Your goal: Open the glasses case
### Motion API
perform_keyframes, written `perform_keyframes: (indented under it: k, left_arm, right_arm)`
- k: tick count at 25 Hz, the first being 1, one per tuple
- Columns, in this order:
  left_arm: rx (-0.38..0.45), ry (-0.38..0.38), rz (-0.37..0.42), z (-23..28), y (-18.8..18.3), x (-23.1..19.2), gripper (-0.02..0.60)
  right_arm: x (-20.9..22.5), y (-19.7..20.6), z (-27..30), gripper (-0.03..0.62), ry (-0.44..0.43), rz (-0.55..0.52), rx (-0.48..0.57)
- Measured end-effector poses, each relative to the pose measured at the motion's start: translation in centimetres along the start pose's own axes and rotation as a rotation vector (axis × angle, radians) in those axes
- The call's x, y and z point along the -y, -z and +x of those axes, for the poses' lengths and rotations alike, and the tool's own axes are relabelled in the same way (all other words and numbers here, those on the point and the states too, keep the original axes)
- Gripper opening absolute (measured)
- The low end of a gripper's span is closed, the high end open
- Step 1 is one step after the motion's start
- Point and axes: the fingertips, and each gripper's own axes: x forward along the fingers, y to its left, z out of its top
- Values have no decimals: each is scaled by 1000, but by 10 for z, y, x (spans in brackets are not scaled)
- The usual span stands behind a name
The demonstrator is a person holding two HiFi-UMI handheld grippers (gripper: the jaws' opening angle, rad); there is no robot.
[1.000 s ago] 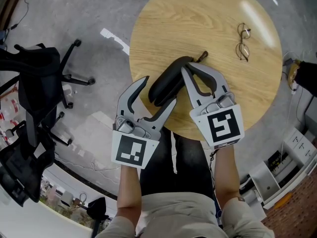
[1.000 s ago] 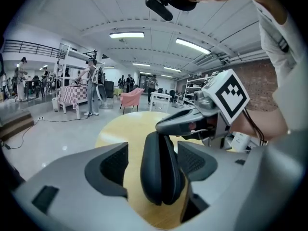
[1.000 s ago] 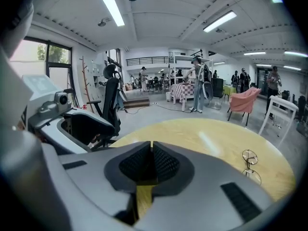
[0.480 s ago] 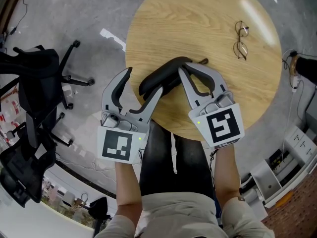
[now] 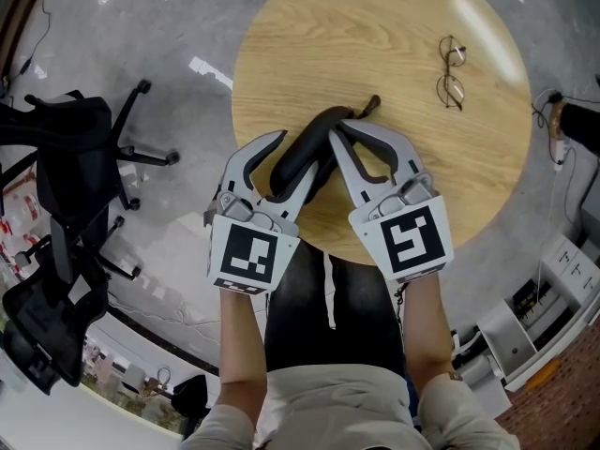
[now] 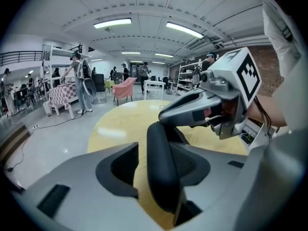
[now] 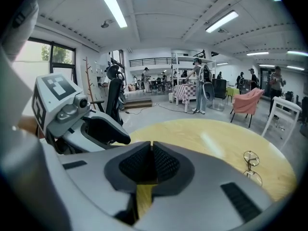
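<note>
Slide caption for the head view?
Jaws just closing, the left gripper straddles the glasses case on the round table; right gripper at its end.

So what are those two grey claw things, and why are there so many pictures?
A person holds two grey tools with jaws, one in each hand. One picture looks down from a camera on the person's head; the other two come from cameras riding on each tool. On the round wooden table lie a black glasses case and glasses. The left gripper has just been closing its jaws around the case, not squeezing yet. The right gripper has its jaws shut at the case's far end.
</note>
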Motion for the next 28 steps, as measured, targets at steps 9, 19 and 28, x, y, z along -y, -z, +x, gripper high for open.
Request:
perform_keyframes:
  k: [9,19,28]
  left_arm:
    - [10,-10,-50,3,0,7,143]
    - [-6,-53,-127,1,8,-4,121]
    - [-15,-110,-168,1,15,-18,87]
  right_arm:
    - [-21,5,-6,23,-59,-57,-37]
    - [-22,14,-12,20,-29,-126,-107]
    - [-21,22,-19,20,-9,-139,-123]
